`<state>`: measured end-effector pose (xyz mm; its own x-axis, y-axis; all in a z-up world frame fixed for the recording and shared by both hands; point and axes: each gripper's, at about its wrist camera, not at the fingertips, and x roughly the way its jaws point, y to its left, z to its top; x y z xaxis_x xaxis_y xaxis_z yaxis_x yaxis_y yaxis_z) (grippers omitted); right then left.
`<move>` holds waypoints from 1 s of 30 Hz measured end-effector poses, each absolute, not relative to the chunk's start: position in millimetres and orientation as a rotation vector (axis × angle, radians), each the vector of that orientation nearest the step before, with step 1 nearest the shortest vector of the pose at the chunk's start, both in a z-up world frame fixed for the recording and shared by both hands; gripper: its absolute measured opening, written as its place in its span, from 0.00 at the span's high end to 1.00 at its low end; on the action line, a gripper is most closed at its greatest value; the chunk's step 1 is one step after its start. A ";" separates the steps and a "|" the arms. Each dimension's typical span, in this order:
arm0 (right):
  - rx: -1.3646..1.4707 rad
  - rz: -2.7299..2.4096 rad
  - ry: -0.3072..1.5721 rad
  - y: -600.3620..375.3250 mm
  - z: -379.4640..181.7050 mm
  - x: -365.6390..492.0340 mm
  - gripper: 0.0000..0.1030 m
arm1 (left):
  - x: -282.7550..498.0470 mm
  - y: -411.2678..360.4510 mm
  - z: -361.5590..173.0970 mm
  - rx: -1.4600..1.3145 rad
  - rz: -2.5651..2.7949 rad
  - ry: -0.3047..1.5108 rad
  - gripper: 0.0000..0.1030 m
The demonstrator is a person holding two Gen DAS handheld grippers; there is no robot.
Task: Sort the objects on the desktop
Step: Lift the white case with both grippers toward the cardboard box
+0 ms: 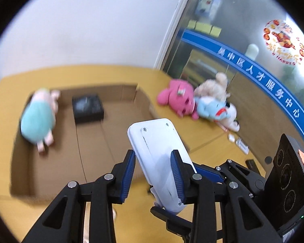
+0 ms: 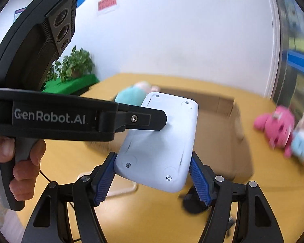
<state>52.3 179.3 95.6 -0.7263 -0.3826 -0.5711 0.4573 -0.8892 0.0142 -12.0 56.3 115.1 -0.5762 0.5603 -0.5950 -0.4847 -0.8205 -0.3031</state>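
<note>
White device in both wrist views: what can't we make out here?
- White device: only its screwed back shows; front faces away in both views.
- Left gripper grip: right wrist view shows one finger only.
- Black box label: blurred.
- Plush toys: motion blur hides details.

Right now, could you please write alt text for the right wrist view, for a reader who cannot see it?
A white device, screwed underside facing the camera, is held between the right gripper's blue pads while the left gripper reaches in from the left to grip its edge. Behind it on the yellow table sits an open cardboard box, with blurred plush toys to the right.
</note>
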 end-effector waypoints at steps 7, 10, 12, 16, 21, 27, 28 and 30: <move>0.671 -2.612 0.218 177.8 156.5 8.9 0.34 | -49.4 60.2 172.1 -0.819 2.386 -0.116 0.66; 0.636 -2.624 0.241 176.2 176.4 -9.6 0.34 | -69.7 62.6 196.5 -0.789 2.398 -0.114 0.66; 0.625 -2.619 0.243 175.6 193.7 -31.3 0.34 | -87.5 63.5 212.4 -0.767 2.409 -0.115 0.66; 0.607 -2.614 0.249 176.1 220.7 -67.3 0.34 | -115.9 62.0 233.6 -0.740 2.409 -0.138 0.66; 0.626 -2.611 0.271 174.5 242.7 -116.2 0.34 | -158.9 63.5 247.3 -0.738 2.414 -0.147 0.66; 0.726 -2.582 0.249 179.8 232.3 -180.7 0.34 | -214.5 74.7 226.6 -0.827 2.379 -0.162 0.66; 0.745 -2.581 0.249 183.0 227.4 -187.7 0.34 | -224.2 77.5 218.6 -0.853 2.369 -0.166 0.66; 0.806 -2.576 0.235 187.1 207.8 -207.3 0.34 | -243.5 84.0 197.6 -0.913 2.338 -0.172 0.66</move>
